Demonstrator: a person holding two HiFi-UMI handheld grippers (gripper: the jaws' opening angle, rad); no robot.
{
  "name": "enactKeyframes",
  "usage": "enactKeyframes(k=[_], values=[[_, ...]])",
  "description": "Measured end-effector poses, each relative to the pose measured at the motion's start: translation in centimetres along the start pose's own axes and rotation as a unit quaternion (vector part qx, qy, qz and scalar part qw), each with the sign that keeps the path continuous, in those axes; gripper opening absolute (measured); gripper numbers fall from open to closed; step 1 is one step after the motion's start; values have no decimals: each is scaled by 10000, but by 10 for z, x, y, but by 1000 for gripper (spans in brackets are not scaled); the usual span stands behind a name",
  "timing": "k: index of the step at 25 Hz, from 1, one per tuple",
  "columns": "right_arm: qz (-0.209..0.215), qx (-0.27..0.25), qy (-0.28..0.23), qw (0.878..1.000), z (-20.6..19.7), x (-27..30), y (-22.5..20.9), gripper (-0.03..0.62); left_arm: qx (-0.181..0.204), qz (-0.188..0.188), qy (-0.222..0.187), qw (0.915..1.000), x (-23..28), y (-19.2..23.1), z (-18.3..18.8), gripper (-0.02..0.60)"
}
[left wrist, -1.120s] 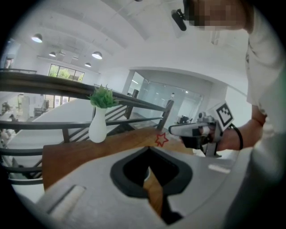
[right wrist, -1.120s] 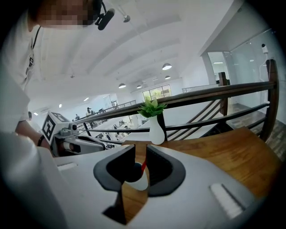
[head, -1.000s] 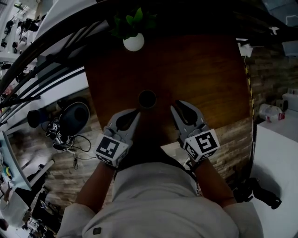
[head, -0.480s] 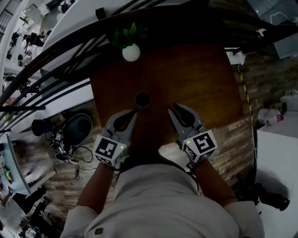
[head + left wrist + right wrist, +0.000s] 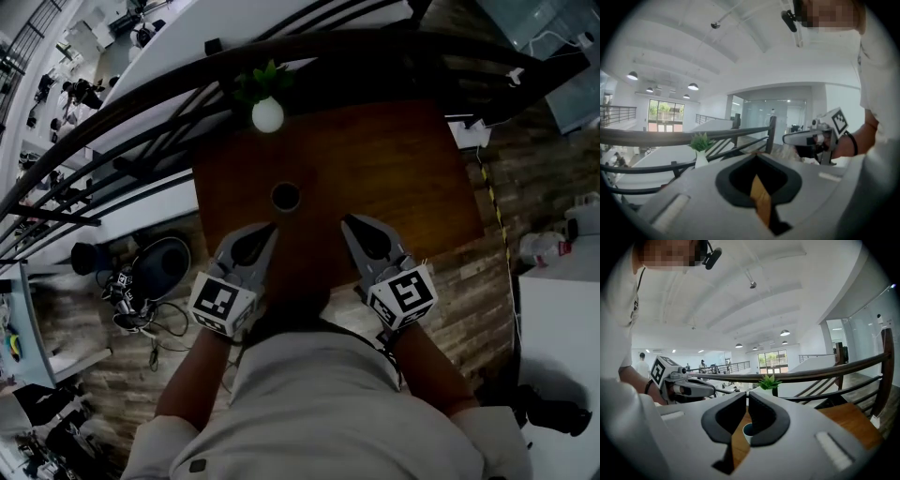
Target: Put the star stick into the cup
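Observation:
A small dark cup (image 5: 285,197) stands on the brown wooden table (image 5: 403,178), a little left of its middle. In the right gripper view the cup (image 5: 747,430) shows through the hollow between the jaws. No star stick shows in any view. My left gripper (image 5: 272,228) hovers just short of the cup on its near left, jaws together and empty. My right gripper (image 5: 345,221) sits at the cup's near right, also shut with nothing held. The left gripper (image 5: 757,155) points over the table toward the railing.
A white pot with a green plant (image 5: 267,112) stands at the table's far edge, in front of a dark railing (image 5: 141,103). A black chair and cables (image 5: 150,262) lie on the floor to the left. White furniture (image 5: 562,328) is at the right.
The head view has pulled back and shifted, so the table and cup look a little smaller. Both grippers keep their places near the cup, still shut.

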State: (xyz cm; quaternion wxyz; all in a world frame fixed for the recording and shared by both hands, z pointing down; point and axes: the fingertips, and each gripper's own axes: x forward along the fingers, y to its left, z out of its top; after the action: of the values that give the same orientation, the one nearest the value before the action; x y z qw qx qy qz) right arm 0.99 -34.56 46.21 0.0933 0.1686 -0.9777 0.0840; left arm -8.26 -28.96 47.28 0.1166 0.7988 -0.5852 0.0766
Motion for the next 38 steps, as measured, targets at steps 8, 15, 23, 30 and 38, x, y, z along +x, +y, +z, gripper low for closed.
enactKeyframes(k=[8,15,23,30,38], values=[[116,-55,-232,9996,16,-37,20,8,81,110,-67,9999,-33,-35,15,2],[122,-125,-230,9996,15,-45,35,8,85,185,-196,9996,-53,-35,20,2],[88,-107,-260,9996,15,-37,91,8,60,153,-206,9997,-113,-32,10,2],[167,-200,-345,9991,22,-27,171,8,24,82,-321,9994,-192,-32,6,2],[217,-388,-481,9979,20,-33,252,8,141,-101,-401,9990,-254,-49,-13,2]])
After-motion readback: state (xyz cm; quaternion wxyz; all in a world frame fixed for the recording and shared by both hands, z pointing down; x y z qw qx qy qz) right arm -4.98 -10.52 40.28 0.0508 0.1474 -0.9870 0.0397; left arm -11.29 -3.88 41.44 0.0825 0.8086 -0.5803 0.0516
